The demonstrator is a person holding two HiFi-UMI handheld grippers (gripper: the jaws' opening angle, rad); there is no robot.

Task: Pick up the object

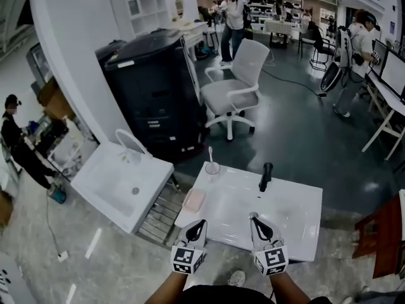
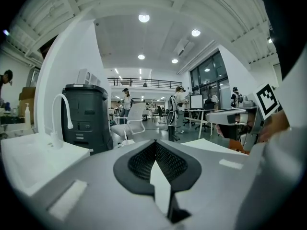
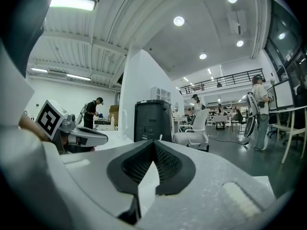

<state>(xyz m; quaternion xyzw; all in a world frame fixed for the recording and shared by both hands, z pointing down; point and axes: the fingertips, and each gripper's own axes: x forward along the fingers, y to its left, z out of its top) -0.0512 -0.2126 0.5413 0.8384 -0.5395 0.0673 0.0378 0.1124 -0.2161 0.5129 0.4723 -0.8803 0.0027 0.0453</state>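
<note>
- Head view, looking steeply down: a white washbasin (image 1: 285, 217) lies right in front, and both grippers hang over its near edge, side by side, short of everything that sits on it.
- The left gripper (image 1: 197, 224) is over the basin's near left corner with its marker cube toward the camera. The right gripper (image 1: 255, 218) is near it, over the middle of the near edge.
- Left gripper view: the dark ribbed pads (image 2: 136, 162) meet at the tips with nothing between them, so this gripper is empty.
- Right gripper view: same story here, with the pads (image 3: 132, 166) tip to tip and nothing pinched.
- Each gripper view also catches the other gripper alongside, marker cube and all.
- Now for what could be picked up. A pink block (image 1: 193, 200) lies flat on the basin's left rim, ahead of the left gripper and apart from it.
- Farther back, a clear cup (image 1: 212, 168) stands upright at the far left corner with a thin stick standing in it.
- Which of the two is the object, the pictures do not tell. Neither one is touched.
- A black tap (image 1: 266, 177) stands at the basin's far edge, ahead of the right gripper.
- Off to the left is a second white sink (image 1: 111, 176) with a curved white tap (image 1: 130, 141).
- Beyond it stands a tall black cabinet (image 1: 152, 100), with a white office chair (image 1: 235, 84) to its right on the dark floor.
- Several people stand at desks in the background, and one more stands at the far left.
</note>
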